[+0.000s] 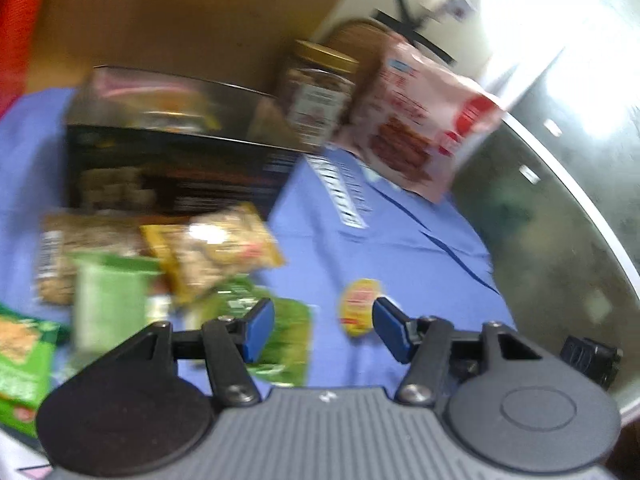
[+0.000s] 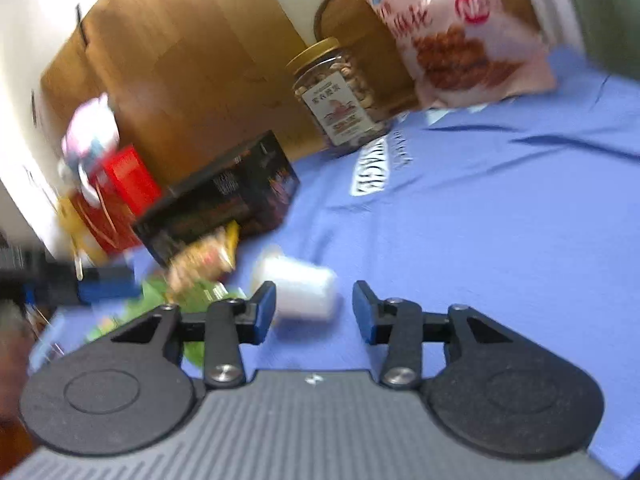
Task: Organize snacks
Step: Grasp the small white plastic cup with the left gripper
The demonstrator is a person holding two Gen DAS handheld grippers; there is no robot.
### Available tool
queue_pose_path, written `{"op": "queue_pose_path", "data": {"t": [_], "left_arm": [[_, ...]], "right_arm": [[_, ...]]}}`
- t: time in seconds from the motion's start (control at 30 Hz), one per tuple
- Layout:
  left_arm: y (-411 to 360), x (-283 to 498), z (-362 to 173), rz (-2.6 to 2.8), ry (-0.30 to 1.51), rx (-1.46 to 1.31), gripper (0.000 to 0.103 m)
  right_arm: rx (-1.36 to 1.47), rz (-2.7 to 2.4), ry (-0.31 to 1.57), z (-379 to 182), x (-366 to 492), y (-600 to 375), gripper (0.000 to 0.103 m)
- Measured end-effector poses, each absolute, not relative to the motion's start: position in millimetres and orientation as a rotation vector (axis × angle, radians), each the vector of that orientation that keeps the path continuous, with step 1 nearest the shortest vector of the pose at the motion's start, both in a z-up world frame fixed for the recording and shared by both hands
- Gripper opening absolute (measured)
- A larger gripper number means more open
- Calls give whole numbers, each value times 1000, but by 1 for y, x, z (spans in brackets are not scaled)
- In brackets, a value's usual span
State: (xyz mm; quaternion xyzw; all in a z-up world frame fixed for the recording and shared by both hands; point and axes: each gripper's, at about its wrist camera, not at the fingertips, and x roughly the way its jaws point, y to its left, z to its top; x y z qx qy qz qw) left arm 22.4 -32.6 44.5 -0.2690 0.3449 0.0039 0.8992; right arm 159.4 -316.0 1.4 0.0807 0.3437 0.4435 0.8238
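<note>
Both views are motion-blurred. My left gripper [image 1: 324,328] is open and empty above the blue cloth [image 1: 380,240]; a small yellow-red round snack [image 1: 358,306] lies just beyond it, a green packet [image 1: 280,340] under its left finger. Yellow and brown snack bags [image 1: 216,252] and a green cup [image 1: 108,300] lie to the left. My right gripper [image 2: 314,312] is open and empty; a white cup [image 2: 298,286] lies on its side just ahead between the fingers. A nut jar [image 2: 340,96], a pink bag [image 2: 460,28] and a black box [image 2: 224,196] stand behind.
A wooden cabinet [image 2: 180,60] backs the table. Red boxes [image 2: 120,196] stand at the far left in the right wrist view. The glass table edge [image 1: 580,200] curves along the right in the left wrist view. The jar [image 1: 316,96] and pink bag [image 1: 420,120] also show there.
</note>
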Motion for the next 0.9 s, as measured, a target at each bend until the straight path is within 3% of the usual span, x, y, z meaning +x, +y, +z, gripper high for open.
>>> {"op": "queue_pose_path", "data": {"t": [0.13,0.2,0.33,0.4,0.47,0.5,0.57,0.83,0.9], "left_arm": [[-56,48,42,-18,751,-505,56],[-65,60,41,-11,769,-473,56],[-80,80,33,3,805,-411,56],[-86,90,24,2,832,-394,51],[-87,101,8,-24,879,-409,24],[-85,102,3,-26,889,-433,24],[-80,97,9,-8,862,-413,21],[-9,69,68,120,643,-393,23],[21,69,79,194,585,-427,33]], "right_arm": [[80,923,653,4,140,-333,47],[45,932,606,6,134,-335,55],[-59,950,550,9,140,-318,55],[-118,971,545,5,147,-302,55],[-162,993,558,-1,153,-287,54],[-179,1014,577,-5,155,-279,47],[-208,1031,604,-10,155,-264,43],[-202,1110,393,34,139,-213,43],[-191,1141,359,46,145,-180,44]]}}
